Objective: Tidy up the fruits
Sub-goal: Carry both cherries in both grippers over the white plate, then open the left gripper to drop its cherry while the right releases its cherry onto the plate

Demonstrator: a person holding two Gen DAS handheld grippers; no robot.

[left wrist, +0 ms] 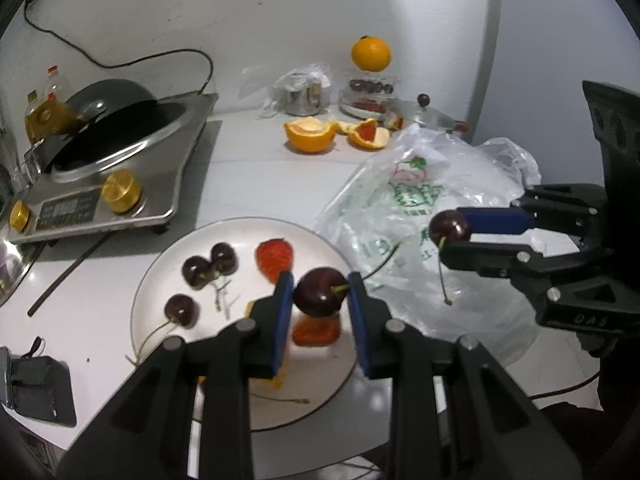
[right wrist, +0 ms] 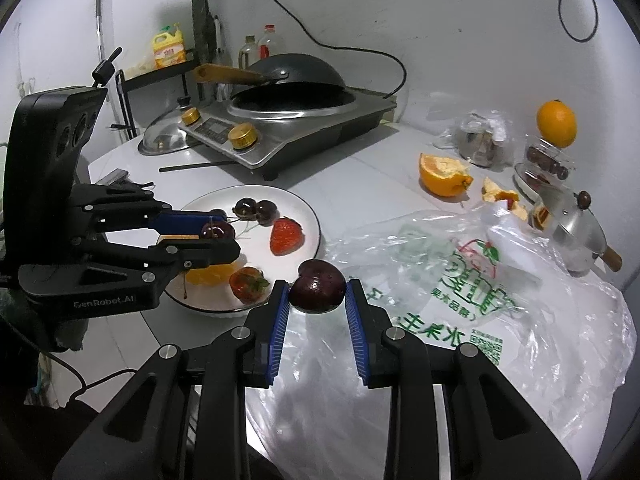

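Plate (left wrist: 152, 280), white with a dark rim, sat near the front edge of the worktop (left wrist: 256, 176) and held three loose cherries (left wrist: 182, 310), two of them touching at its far side, plus two strawberries (left wrist: 275, 258) and some orange pieces partly hidden under the tools. Left tool (left wrist: 320, 294) was clenched on a dark cherry (left wrist: 320, 298) over the plate's right part, blue pads pressing both sides, short green stem poking toward the right pad. Right tool (right wrist: 317, 292) was clenched on another dark cherry (right wrist: 317, 287), off the plate, above the plastic bag (right wrist: 460, 280) just beside the plate's right rim; its long stem hung down in the left wrist view. Both held cherries looked glossy, deep maroon, near black, round, skin intact.

Plastic bag was clear with green and red print, crumpled, spread flat across the right side of the worktop; could not tell its contents. Tiered clear stand (left wrist: 370, 96) at the back edge carried a whole orange (left wrist: 371, 54) on top, dark round fruits on the level below and red pieces at the bottom. Metal cup in a clear bag (left wrist: 302, 92) stood left of the stand. Orange half (left wrist: 310, 134) and peel scraps lay in front of it. Wok (left wrist: 116, 120) sat on the induction cooker (left wrist: 120, 184) at the back left corner. Steel lidded pot (right wrist: 576, 232) stood at the right edge.
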